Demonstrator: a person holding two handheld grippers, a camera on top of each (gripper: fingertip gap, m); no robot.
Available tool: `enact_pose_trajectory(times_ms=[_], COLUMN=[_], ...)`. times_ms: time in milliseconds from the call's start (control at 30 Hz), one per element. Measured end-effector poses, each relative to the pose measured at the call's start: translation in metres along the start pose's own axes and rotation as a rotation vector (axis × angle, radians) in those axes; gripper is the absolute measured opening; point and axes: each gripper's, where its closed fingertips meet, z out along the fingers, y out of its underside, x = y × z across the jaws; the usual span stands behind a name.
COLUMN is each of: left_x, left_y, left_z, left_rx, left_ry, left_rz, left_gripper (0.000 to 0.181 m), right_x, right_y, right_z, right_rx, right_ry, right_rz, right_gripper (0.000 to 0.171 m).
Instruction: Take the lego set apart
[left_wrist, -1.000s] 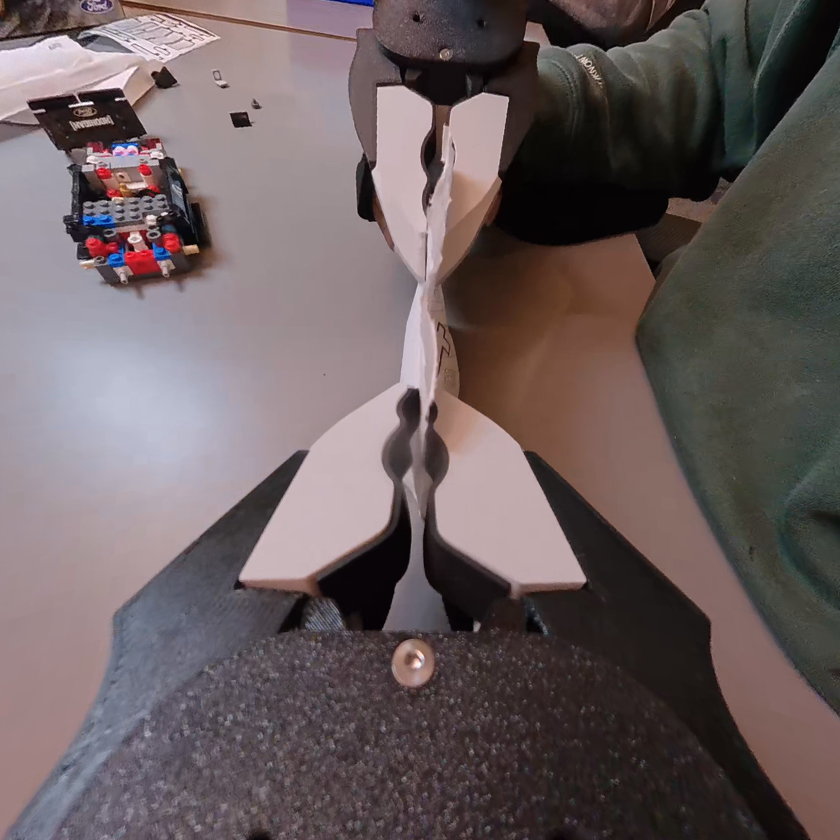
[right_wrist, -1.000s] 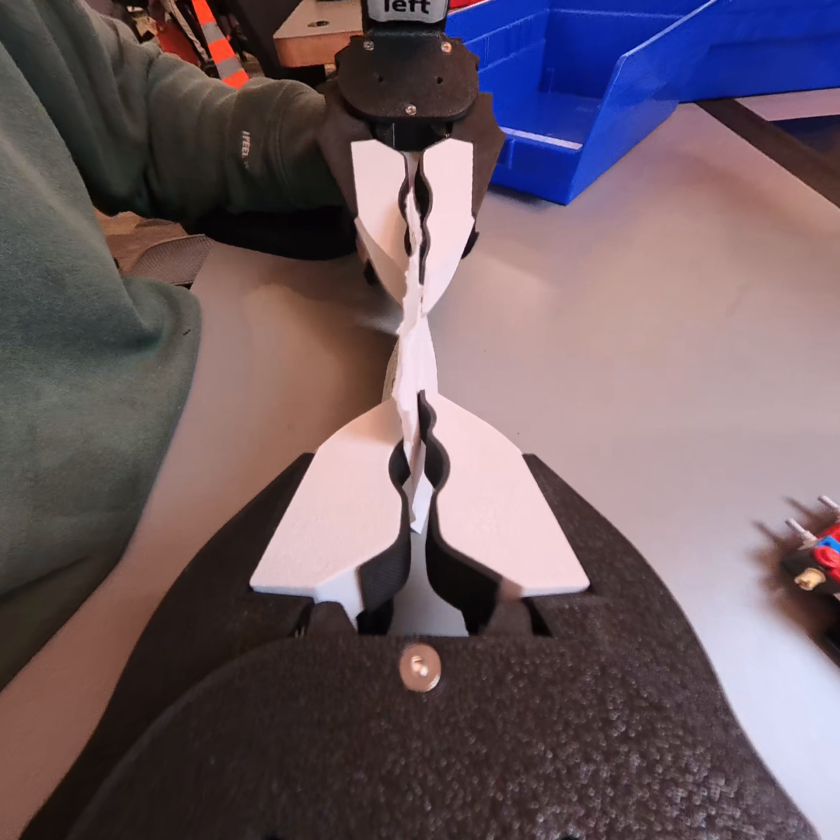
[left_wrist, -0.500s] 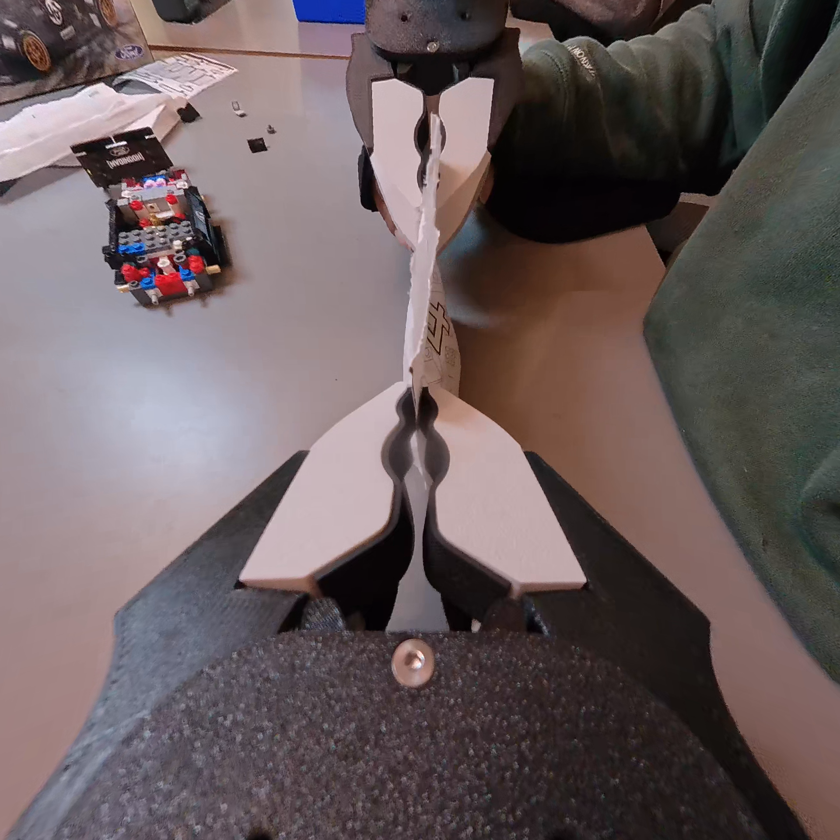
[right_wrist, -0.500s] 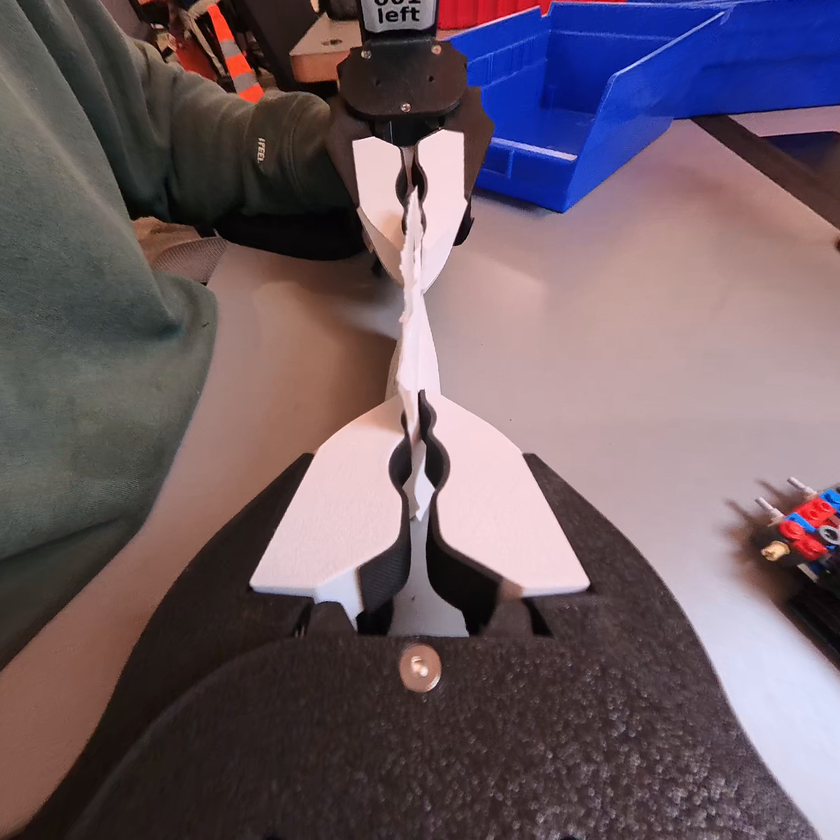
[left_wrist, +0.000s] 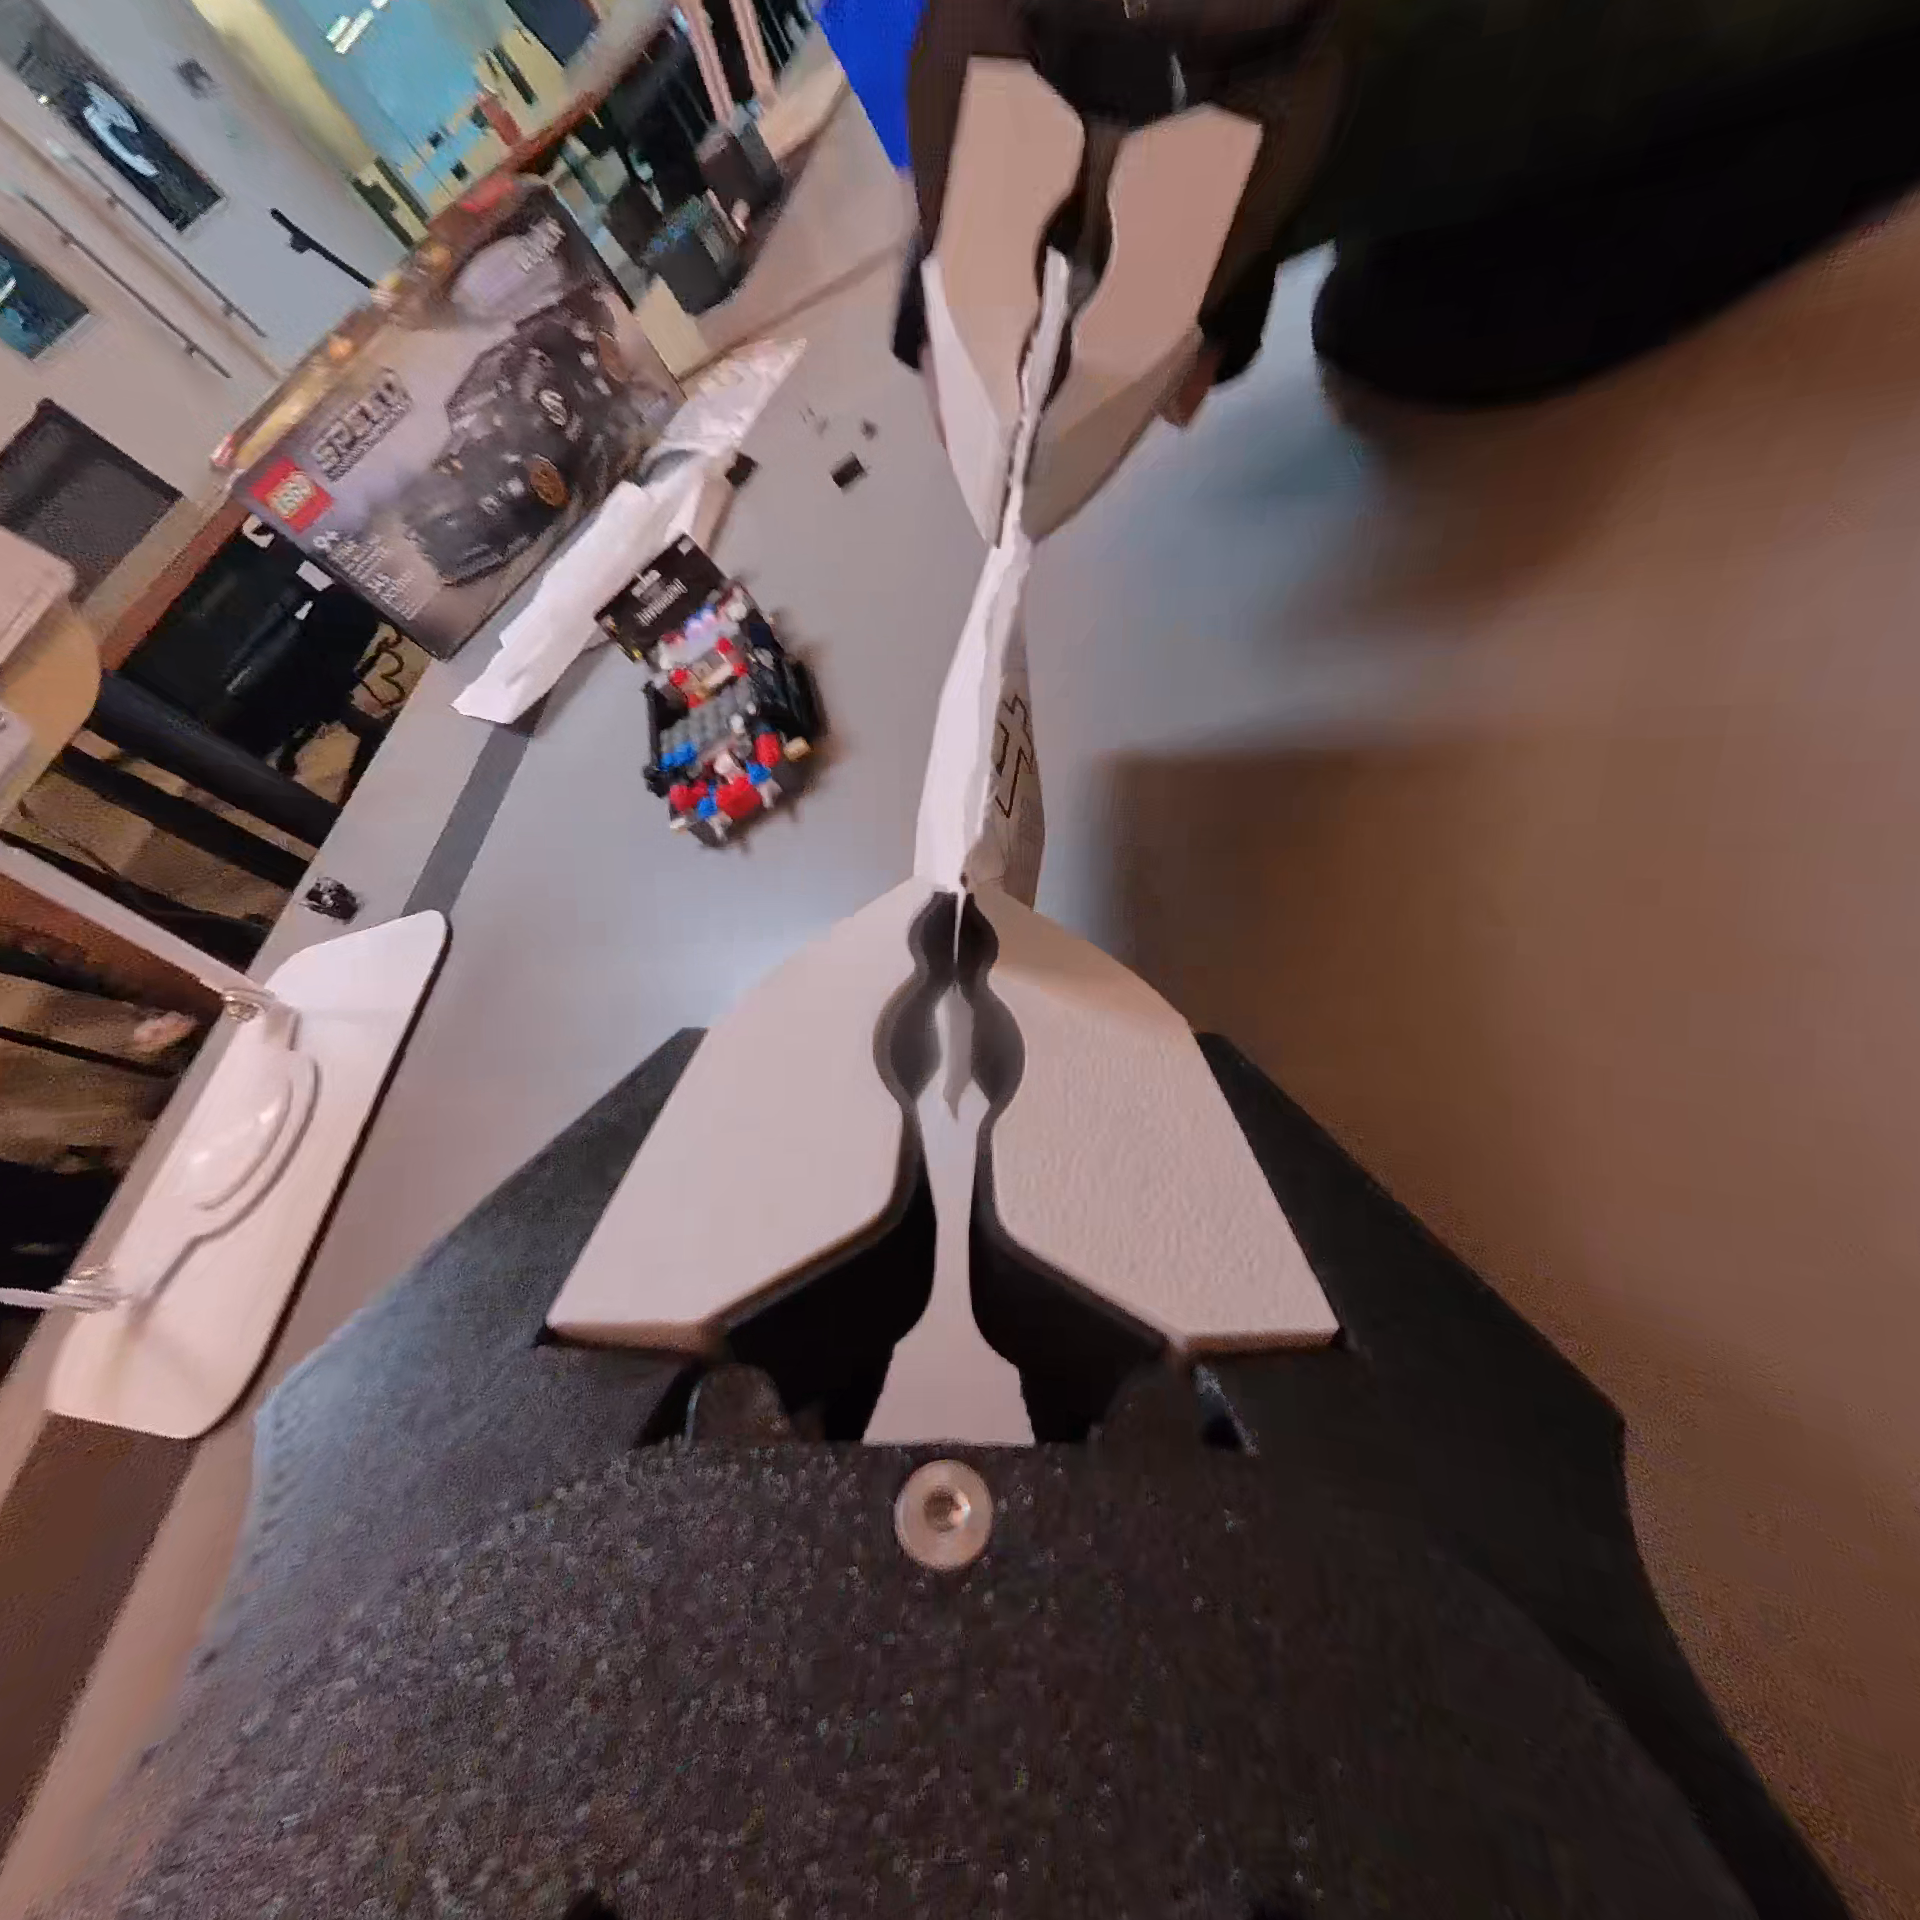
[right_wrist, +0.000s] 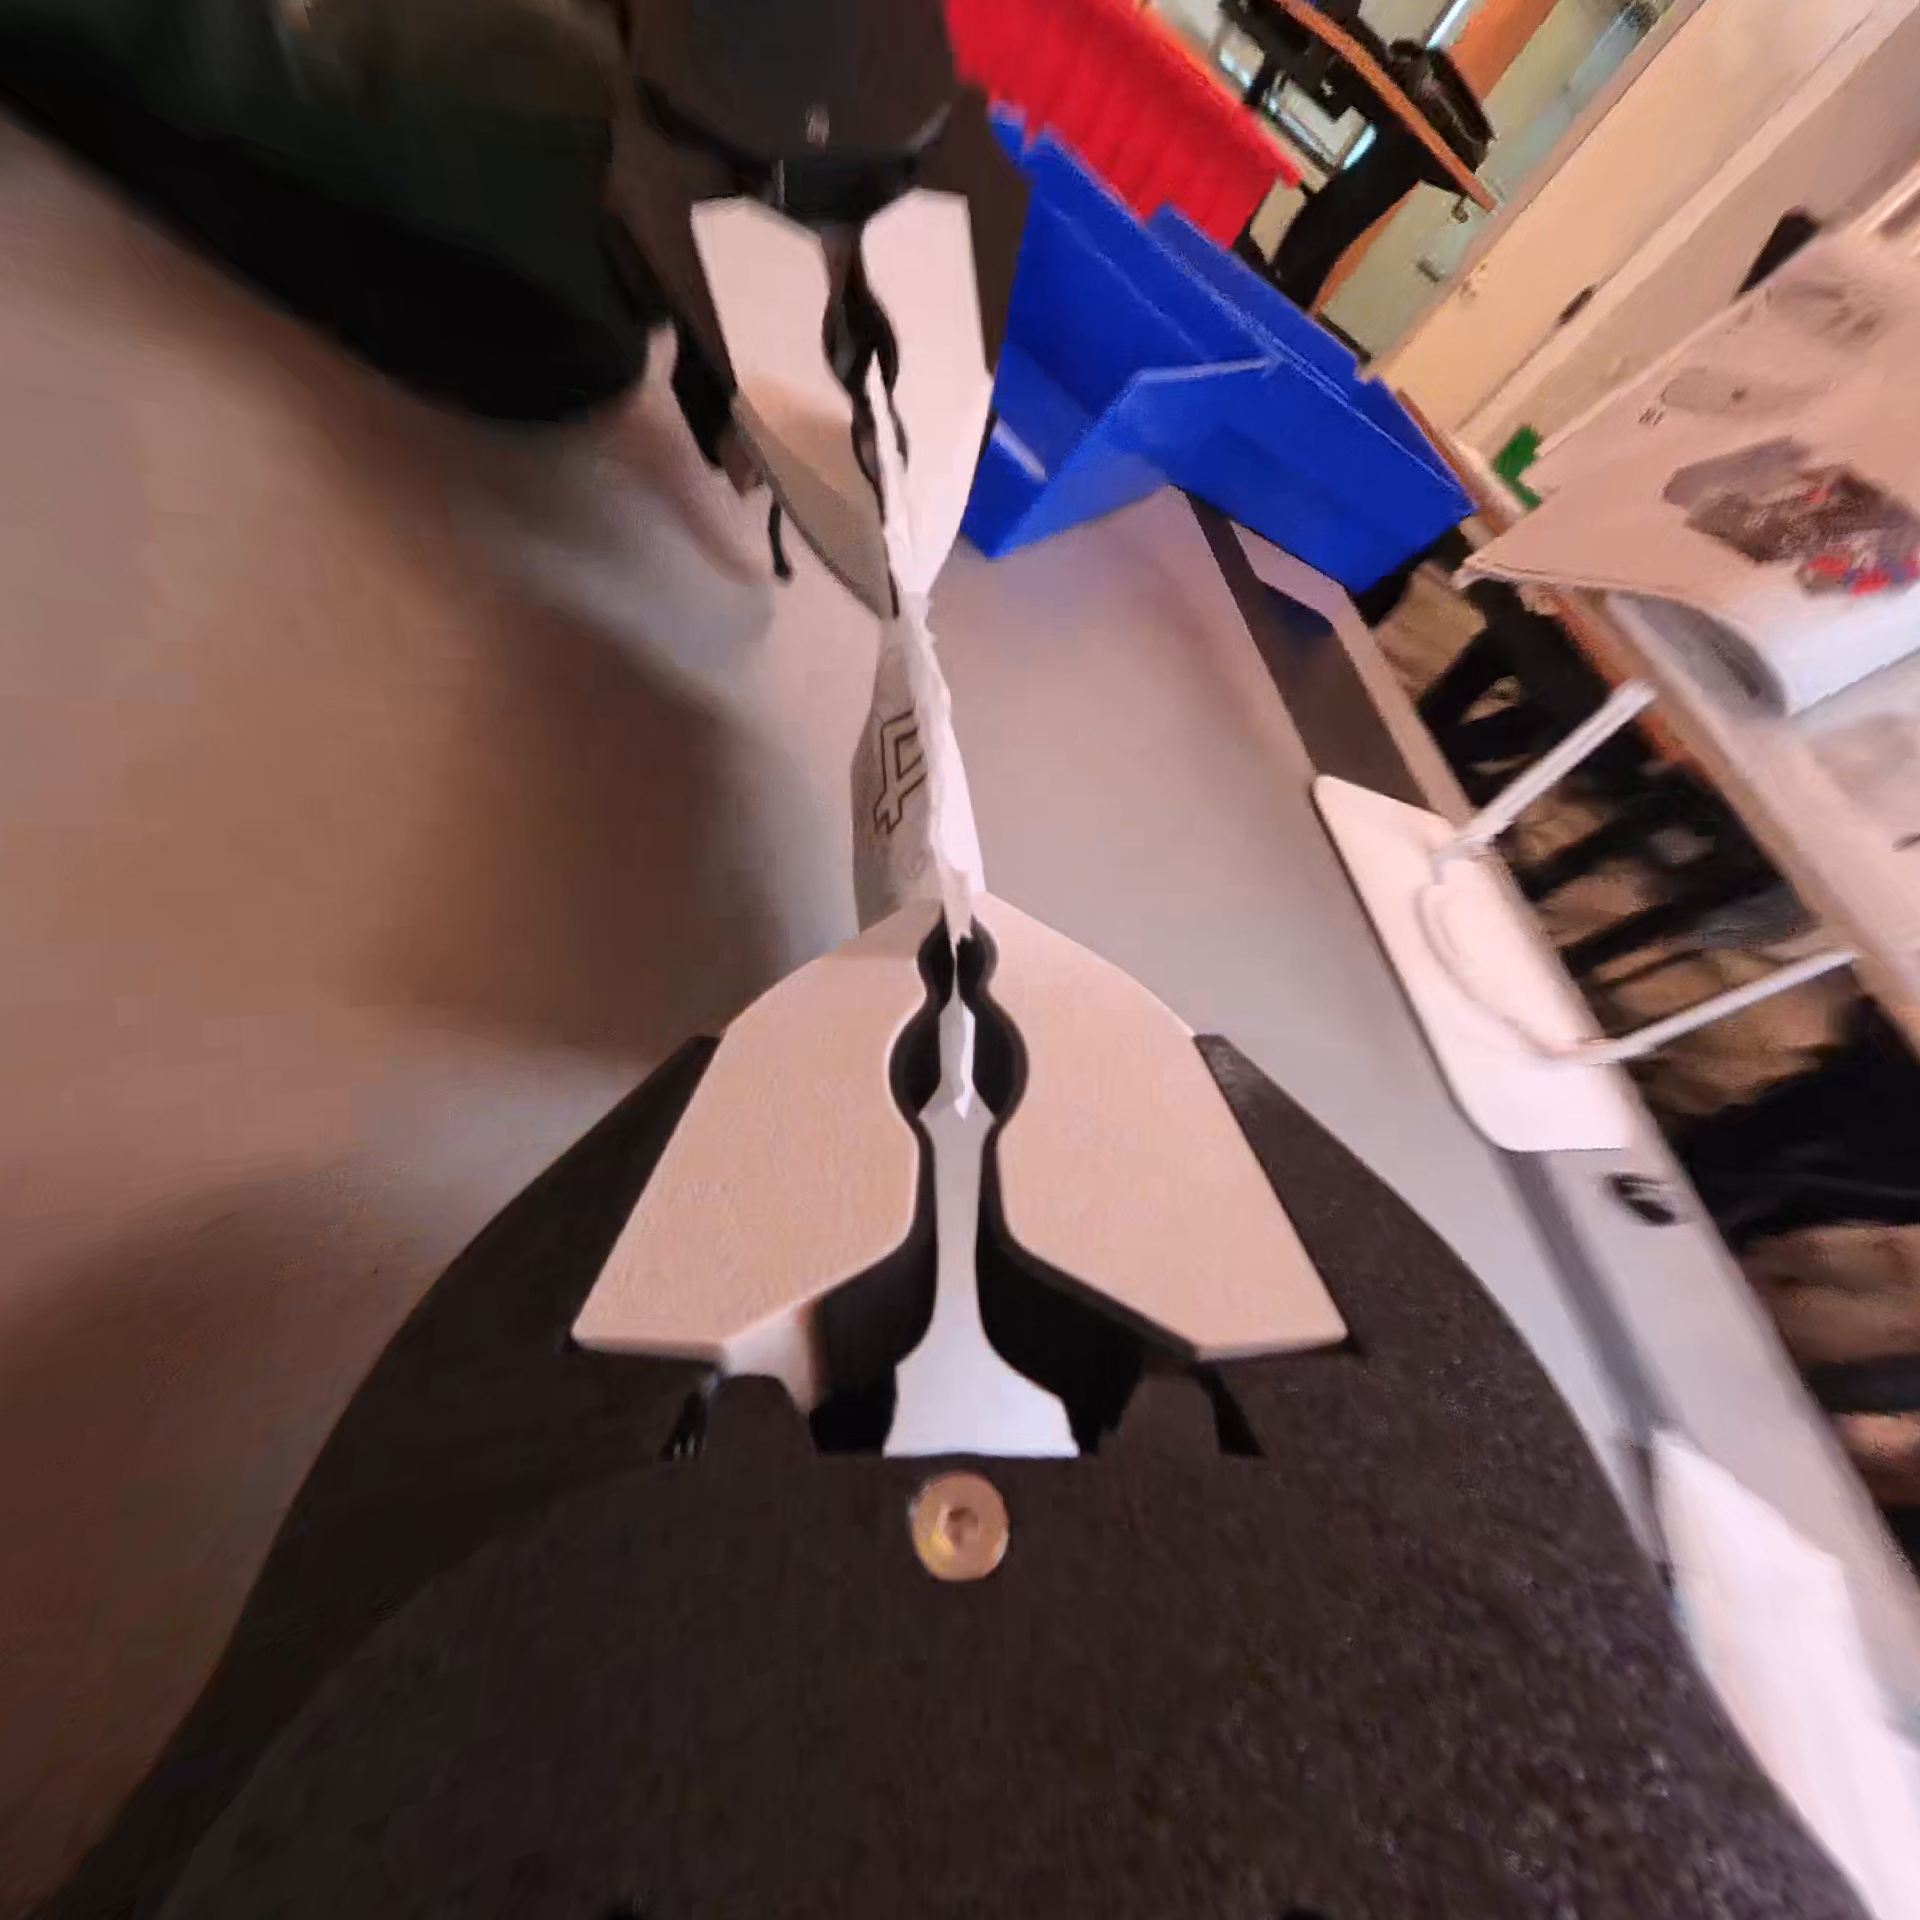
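Item: paper bag (left_wrist: 982, 717), white, torn edge, printed. You hold it stretched in the air between both grippers, one end in each, so a pull from either side can open or tear it. Its long axis runs straight from gripper to gripper; the strip is twisted about midway.

Left gripper (left_wrist: 954, 914): closed on the near end of the bag, tips pinching the paper.

Right gripper (right_wrist: 961, 930): likewise clamped on its end, fingers nearly together.

Lego car (left_wrist: 727, 727): on the grey table (left_wrist: 582, 935), well apart from the bag, off to your left. Partly stripped, studs showing. Its long axis runs roughly away from the left camera; which end is the front cannot be told.

Also present: set box (left_wrist: 457, 416) behind the car; blue bin (right_wrist: 1195, 395) at the far side.

Judgement: the car is untouched for now; the bag seems meant for loose parts.
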Motion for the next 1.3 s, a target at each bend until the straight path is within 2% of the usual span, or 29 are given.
enact_pose_trajectory(times_ms=[100,233,300,367,500,567,633,733,800,933,1067,1100,1133,1167,1200,1233,1300], left_x=[0.032,0.069,0.074,0.073,0.066,0.061,0.055,0.051,0.051,0.052,0.052,0.052,0.052,0.052,0.052,0.051,0.051], left_y=[0.019,0.036,0.041,0.04,0.035,0.036,0.041,0.042,0.043,0.045,0.046,0.046,0.045,0.045,0.045,0.045,0.043], left_z=[0.006,0.009,0.011,0.01,0.009,0.009,0.01,0.013,0.014,0.015,0.015,0.015,0.015,0.015,0.014,0.014,0.012], left_rx=[-0.062,-0.162,-0.2,-0.207,-0.234,-0.233,-0.261,-0.272,-0.286,-0.314,-0.329,-0.326,-0.321,-0.313,-0.306,-0.3,-0.266], left_ry=[0.077,0.21,0.244,0.295,0.395,0.418,0.404,0.413,0.419,0.409,0.417,0.424,0.432,0.44,0.445,0.446,0.452], left_rz=[0.097,0.129,0.083,-0.1,-0.708,-0.913,-1.047,-1.126,-1.135,-1.135,-1.138,-1.139,-1.142,-1.146,-1.152,-1.153,-1.133], left_gripper=[0.001,0.001,0.002,0.001,0.002,0.001,0.001,0.001,0.001,0.001,0.001,0.001,0.001,0.001,0.001,0.001,0.001], right_x=[-0.028,-0.065,-0.073,-0.074,-0.074,-0.072,-0.069,-0.066,-0.065,-0.059,-0.052,-0.052,-0.051,-0.052,-0.051,-0.051,-0.056], right_y=[0.02,0.033,0.039,0.037,0.035,0.035,0.034,0.033,0.032,0.038,0.017,0.015,0.017,0.022,0.026,0.027,0.023], right_z=[0.007,0.01,0.011,0.011,0.01,0.011,0.014,0.012,0.012,0.008,0.005,0.009,0.014,0.019,0.022,0.023,0.021], right_rx=[-0.104,-0.174,-0.206,-0.209,-0.256,-0.305,-0.32,-0.284,-0.271,-0.271,-0.172,-0.181,-0.212,-0.256,-0.288,-0.294,-0.308], right_ry=[-0.035,-0.189,-0.246,-0.297,-0.416,-0.466,-0.511,-0.573,-0.573,-0.471,-0.392,-0.362,-0.321,-0.293,-0.27,-0.272,-0.382], right_rz=[-0.136,-0.063,0.009,0.159,0.509,0.741,0.994,1.206,1.203,1.047,0.829,0.754,0.673,0.594,0.538,0.54,0.766], right_gripper=[0.0,0.0,0.001,0.001,0.0,0.001,0.001,0.0,0.0,0.003,0.034,0.037,0.036,0.023,0.002,0.0,0.0])
